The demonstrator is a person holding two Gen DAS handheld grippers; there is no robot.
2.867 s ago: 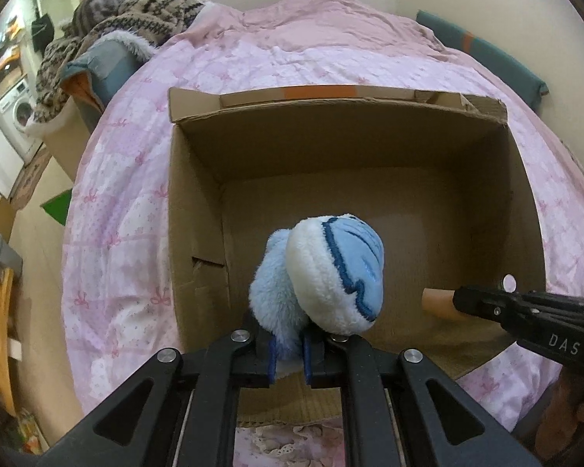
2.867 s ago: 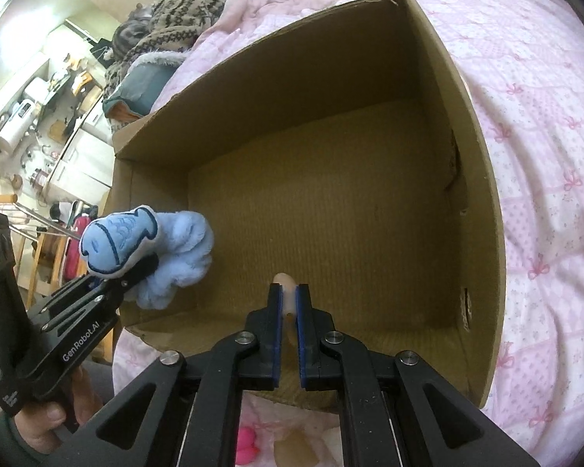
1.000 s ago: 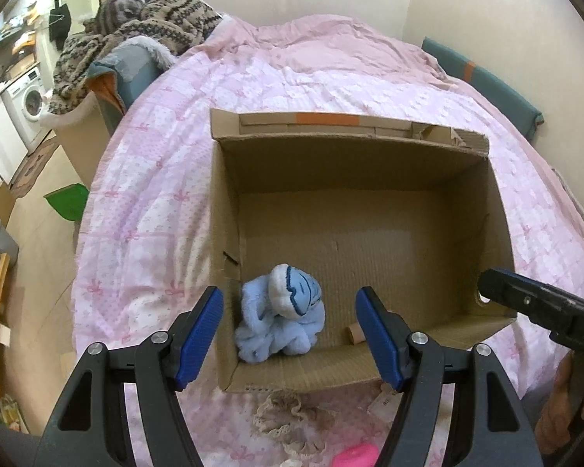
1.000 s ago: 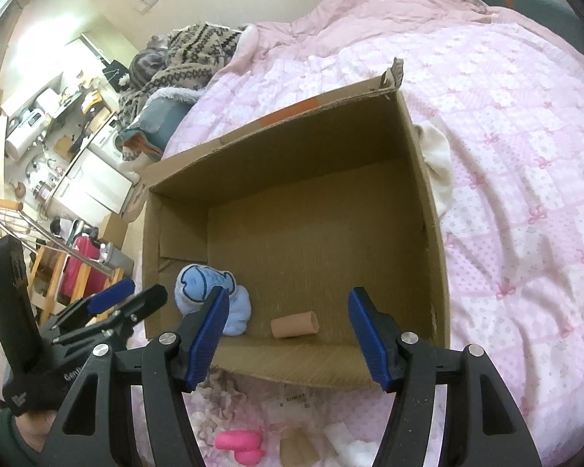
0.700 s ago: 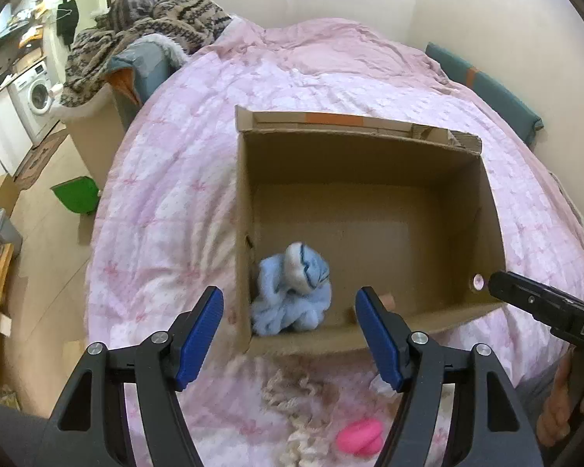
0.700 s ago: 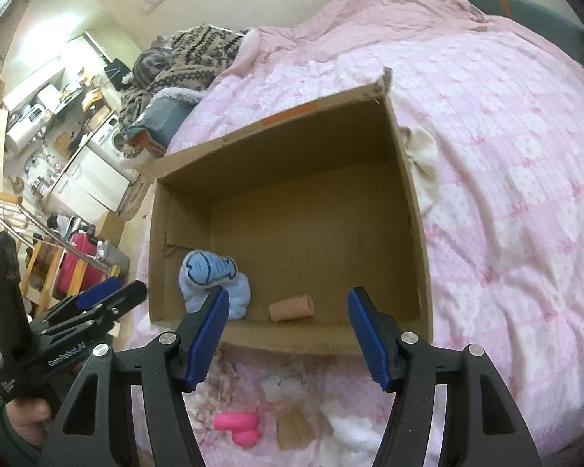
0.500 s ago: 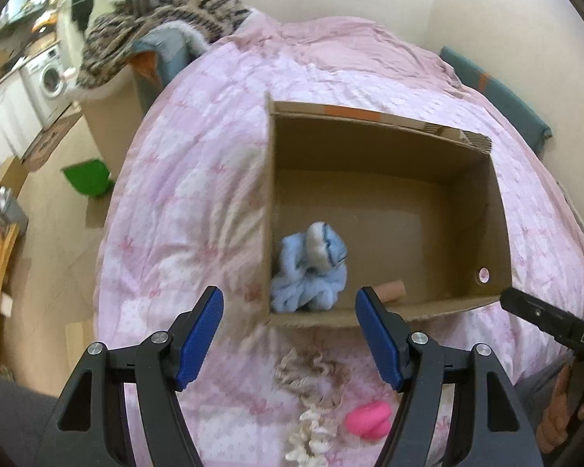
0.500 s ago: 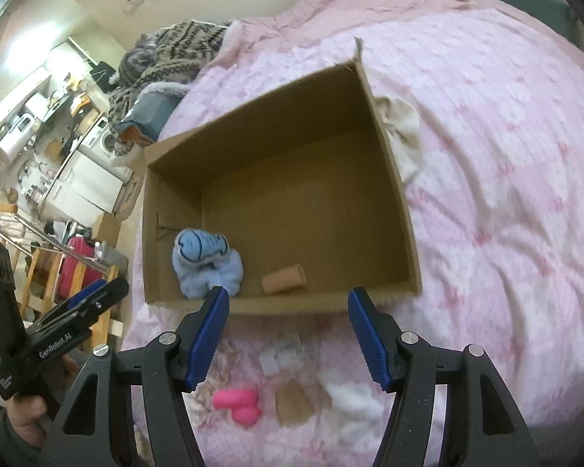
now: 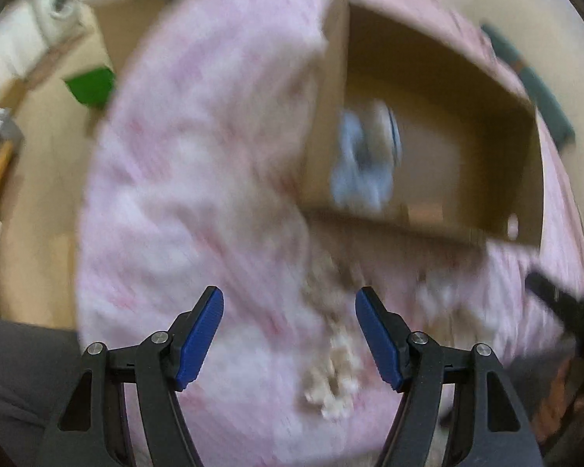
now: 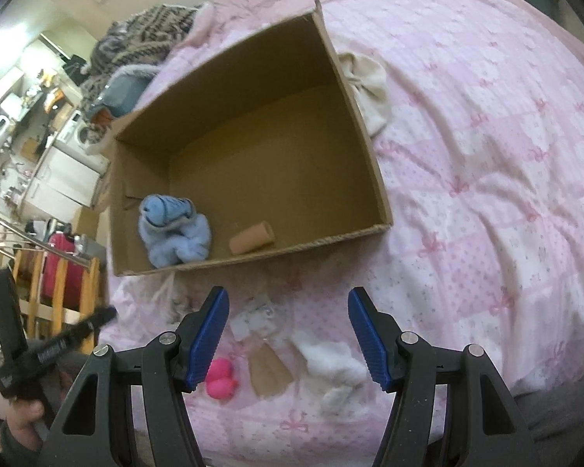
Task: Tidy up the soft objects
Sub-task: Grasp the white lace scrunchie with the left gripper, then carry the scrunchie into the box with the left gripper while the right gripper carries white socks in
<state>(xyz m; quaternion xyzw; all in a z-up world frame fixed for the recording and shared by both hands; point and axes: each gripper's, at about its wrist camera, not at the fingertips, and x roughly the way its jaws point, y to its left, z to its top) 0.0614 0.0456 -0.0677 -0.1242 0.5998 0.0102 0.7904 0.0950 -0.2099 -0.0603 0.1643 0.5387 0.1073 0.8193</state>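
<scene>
Cardboard box was matt brown, raw corrugated edge. Inside it, blue plush toy looked fuzzy w/ stitched detail. Quilt under box: soft pink printed cloth. Near box front, pink toy was smooth, slightly glossy; white fluffy cloth beside it.

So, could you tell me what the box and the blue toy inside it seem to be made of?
The box looks like plain brown corrugated cardboard: matte walls, raw cut edges. The blue toy looks like plush fabric, fuzzy and slumped in soft folds, with a smoother stitched patch on top; its filling cannot be seen.
</scene>
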